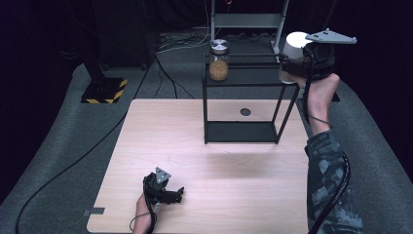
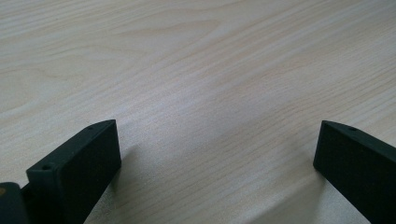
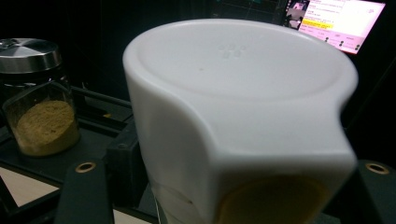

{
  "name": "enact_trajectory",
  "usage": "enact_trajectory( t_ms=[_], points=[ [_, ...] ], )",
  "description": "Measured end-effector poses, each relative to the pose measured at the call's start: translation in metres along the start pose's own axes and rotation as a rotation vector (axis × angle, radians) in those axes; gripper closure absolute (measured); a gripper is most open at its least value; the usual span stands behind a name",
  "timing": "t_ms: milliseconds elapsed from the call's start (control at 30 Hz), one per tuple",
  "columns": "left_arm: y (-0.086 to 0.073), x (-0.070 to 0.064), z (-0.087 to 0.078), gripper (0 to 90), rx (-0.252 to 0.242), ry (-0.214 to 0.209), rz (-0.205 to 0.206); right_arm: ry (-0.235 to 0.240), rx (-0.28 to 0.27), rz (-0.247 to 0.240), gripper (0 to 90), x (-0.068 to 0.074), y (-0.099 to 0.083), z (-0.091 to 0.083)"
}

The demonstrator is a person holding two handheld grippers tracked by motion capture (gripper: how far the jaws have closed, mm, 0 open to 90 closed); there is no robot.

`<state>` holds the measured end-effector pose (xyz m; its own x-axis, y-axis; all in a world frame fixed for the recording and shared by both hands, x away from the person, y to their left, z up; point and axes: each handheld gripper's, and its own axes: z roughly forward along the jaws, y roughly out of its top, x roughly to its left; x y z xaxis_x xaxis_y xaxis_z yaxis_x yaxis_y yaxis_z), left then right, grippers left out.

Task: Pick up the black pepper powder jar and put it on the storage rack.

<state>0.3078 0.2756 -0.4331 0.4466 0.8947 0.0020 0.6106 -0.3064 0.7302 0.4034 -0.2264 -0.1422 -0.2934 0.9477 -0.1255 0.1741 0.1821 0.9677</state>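
Spreading wide beneath the left claw (image 1: 178,193), a pale wood counter (image 1: 195,161), with dark grey carpet around it. Standing at the counter's far side, well ahead of that claw, a black two-level wire shelf (image 1: 242,105). Reaching up along the counter's right edge, a forearm in a camouflage sleeve (image 1: 326,180), ending in the hand that carries the right claw (image 1: 291,68) at the shelf's top right corner. Pinched between that claw's two black jaws, a white-lidded container (image 3: 238,116), its lid rising straight ahead of the claw's camera, jaws pressed against its sides and amber contents showing through the clear lower wall. Sitting on the shelf's top level, off to the left of the right claw and apart from the held container, a glass jar (image 1: 219,61) with a metal lid and yellow-brown powder inside. Glowing beyond the right claw in its own view, a bright screen (image 3: 343,21). Resting low near the counter's front edge, the left claw, jaws spread far apart in its own view with bare wood between them.
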Motion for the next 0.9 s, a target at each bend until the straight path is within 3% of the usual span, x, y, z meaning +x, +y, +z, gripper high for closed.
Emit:
enact_trajectory(
  t_ms=[400,900],
  points=[
    [0.0,0.0,0.0,0.2,0.0,-0.001,0.003,0.011,0.049,0.046,29.9,-0.013,0.011,0.016],
    [0.0,0.0,0.0,0.4,-0.001,-0.002,0.003,0.027,0.119,0.058,29.9,-0.018,0.015,0.04]
  ],
)
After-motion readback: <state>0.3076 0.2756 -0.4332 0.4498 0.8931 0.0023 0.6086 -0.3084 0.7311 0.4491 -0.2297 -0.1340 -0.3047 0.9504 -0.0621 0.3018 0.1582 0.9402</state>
